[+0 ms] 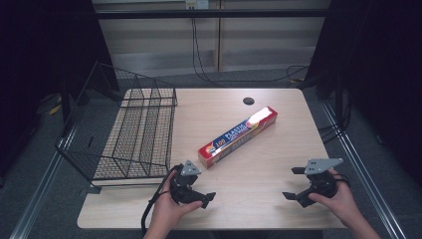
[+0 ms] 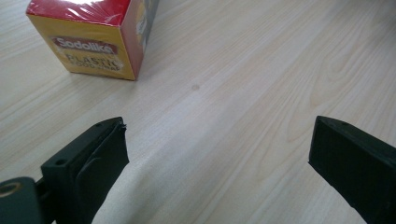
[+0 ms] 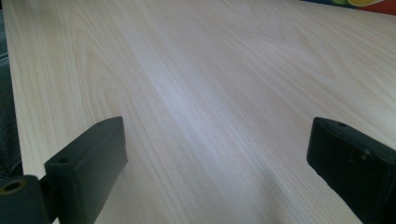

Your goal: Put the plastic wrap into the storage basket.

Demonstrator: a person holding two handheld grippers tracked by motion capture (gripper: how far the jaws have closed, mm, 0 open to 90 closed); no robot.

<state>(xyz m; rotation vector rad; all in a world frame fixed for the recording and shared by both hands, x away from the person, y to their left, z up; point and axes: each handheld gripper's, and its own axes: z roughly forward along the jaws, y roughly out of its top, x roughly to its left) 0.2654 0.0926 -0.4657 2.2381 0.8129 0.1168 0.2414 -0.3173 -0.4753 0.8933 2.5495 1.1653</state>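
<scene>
While plastic wrap box is lying untouched on bench, left tool and right tool are hovering agape, empty; grasp and wire basket placement pending.

"Sodolike", "PLASTIC" on box

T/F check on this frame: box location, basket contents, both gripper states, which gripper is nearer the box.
1. The plastic wrap box lies inside the wire basket. False: it lies on the table, beside the basket.
2. The left gripper is open, nothing between its jaws. True.
3. The right gripper is clamped on the box. False: it is open, apart from the box.
4. The wire basket is empty. True.
5. The left gripper is nearer the box than the right. True.
</scene>
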